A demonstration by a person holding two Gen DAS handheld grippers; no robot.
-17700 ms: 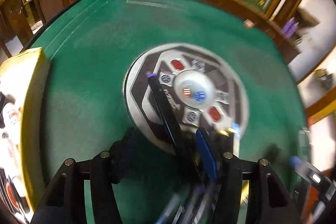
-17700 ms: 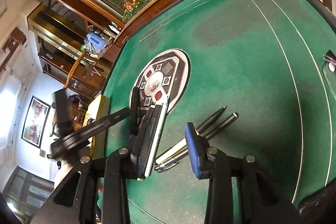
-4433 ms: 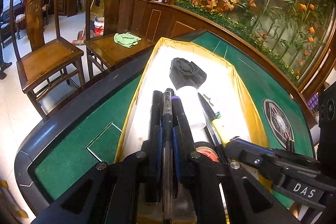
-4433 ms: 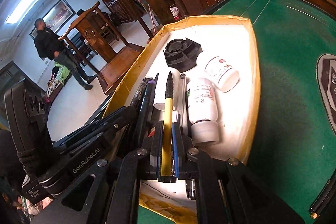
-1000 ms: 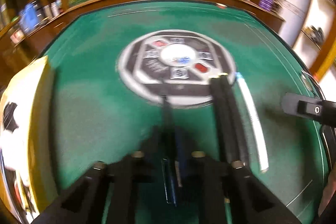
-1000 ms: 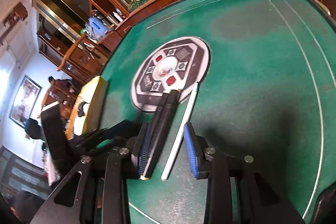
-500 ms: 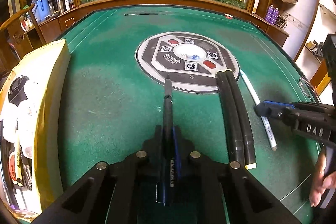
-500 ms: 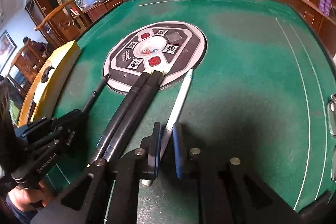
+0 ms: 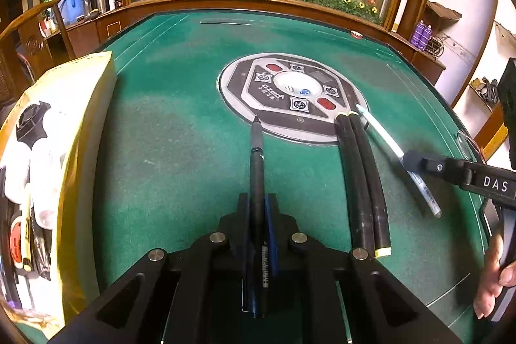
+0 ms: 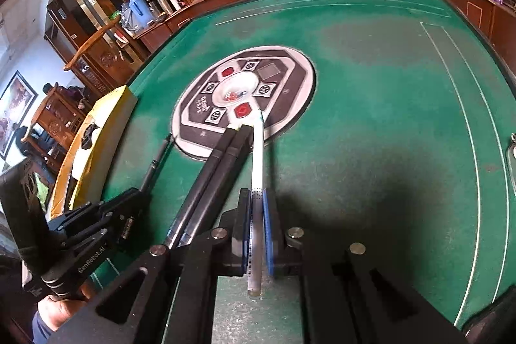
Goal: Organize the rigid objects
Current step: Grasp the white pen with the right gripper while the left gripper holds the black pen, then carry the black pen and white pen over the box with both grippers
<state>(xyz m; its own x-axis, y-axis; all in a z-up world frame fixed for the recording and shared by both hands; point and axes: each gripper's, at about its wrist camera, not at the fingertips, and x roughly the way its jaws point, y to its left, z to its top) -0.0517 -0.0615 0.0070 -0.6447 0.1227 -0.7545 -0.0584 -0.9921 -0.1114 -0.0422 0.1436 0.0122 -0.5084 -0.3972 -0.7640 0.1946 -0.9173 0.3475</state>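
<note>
From the left wrist camera I see my left gripper (image 9: 257, 208) squeezed tight on a black pen (image 9: 257, 170). The pen sticks out forward, and its tip is at the edge of the round control panel (image 9: 292, 99) in the middle of the green table (image 9: 167, 134). Two black markers (image 9: 362, 179) lie side by side on the felt to the right. Next to them is a white pen (image 9: 391, 147), and my right gripper (image 9: 411, 160) is pinching it. The yellow box (image 9: 80, 131) with the other things in it sits at the left edge. I think both pens should go into that box. To do it well, I should lift each pen straight up first, keep the grip firm, and not bump the markers.

From the right wrist camera I see the blue pads (image 10: 267, 234) of my right gripper (image 10: 257, 231) clamped on the white pen (image 10: 258, 170). Its tip rests on the control panel (image 10: 290, 76), right beside the black markers (image 10: 219, 179). My left gripper (image 10: 132, 202) is low on the left with the black pen (image 10: 156, 160); it is small there, so the grip is hard to see. The yellow box (image 10: 106, 118) is further left.
</note>
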